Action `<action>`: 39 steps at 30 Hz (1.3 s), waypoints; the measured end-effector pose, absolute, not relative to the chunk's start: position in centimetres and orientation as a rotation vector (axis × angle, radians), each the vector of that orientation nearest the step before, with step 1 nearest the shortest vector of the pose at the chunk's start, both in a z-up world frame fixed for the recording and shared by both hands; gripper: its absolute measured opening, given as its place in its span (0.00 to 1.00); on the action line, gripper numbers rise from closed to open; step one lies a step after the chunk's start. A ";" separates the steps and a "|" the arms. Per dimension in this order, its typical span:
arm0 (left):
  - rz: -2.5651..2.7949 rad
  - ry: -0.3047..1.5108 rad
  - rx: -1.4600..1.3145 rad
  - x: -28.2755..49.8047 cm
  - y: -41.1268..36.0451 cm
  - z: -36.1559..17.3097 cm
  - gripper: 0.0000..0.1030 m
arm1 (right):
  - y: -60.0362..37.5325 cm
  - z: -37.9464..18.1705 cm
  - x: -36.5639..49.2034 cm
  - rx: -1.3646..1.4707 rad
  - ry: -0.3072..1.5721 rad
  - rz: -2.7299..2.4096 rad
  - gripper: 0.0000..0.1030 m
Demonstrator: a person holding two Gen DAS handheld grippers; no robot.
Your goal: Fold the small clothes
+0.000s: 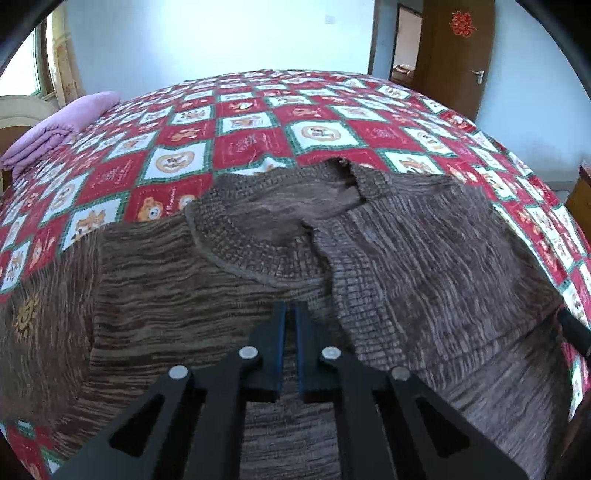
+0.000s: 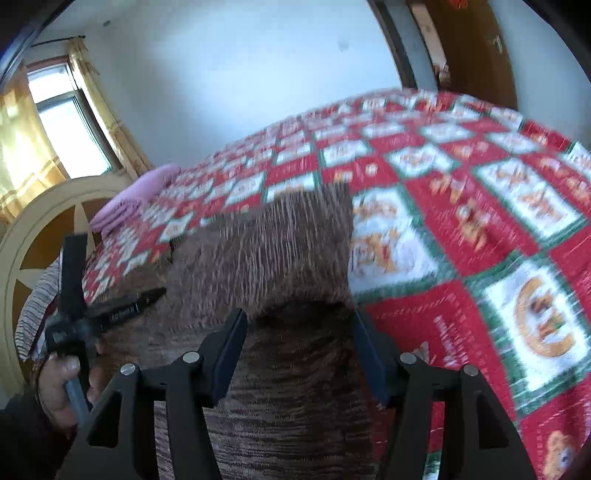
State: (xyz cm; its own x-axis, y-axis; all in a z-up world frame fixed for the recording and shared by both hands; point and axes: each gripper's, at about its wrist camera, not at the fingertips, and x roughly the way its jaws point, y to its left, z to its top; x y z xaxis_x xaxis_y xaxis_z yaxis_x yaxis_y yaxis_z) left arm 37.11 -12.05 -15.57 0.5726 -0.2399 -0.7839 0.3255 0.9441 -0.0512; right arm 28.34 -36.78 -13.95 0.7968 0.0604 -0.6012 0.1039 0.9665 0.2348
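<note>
Left gripper (image 1: 290,314) pinched shut on brown knit sweater (image 1: 424,258) spread over patchwork-quilted bed (image 1: 258,122), right gripper (image 2: 299,325) half open astride a sleeve edge, nothing clamped; best closed on one layer before folding inward evenly.

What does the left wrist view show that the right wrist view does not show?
Only the left wrist view: the sweater's ribbed collar, a red door ornament, and the left tongs shut. Only the right wrist view: a window, a hand gripping the other tool, and the right tongs open. Both: the brown knit sweater, checked quilt, pink blanket.
</note>
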 end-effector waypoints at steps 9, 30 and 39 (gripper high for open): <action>-0.340 0.900 0.015 36.4 -10.1 -15.5 0.15 | -34.0 -15.0 33.8 0.137 0.865 0.075 0.64; 0.094 0.826 -0.134 30.4 14.2 -14.6 0.91 | -18.1 -17.6 37.3 -0.161 0.920 0.408 0.73; 0.189 0.844 -0.372 28.7 21.1 -15.8 0.91 | -18.1 -17.9 36.7 -0.133 0.897 0.414 0.73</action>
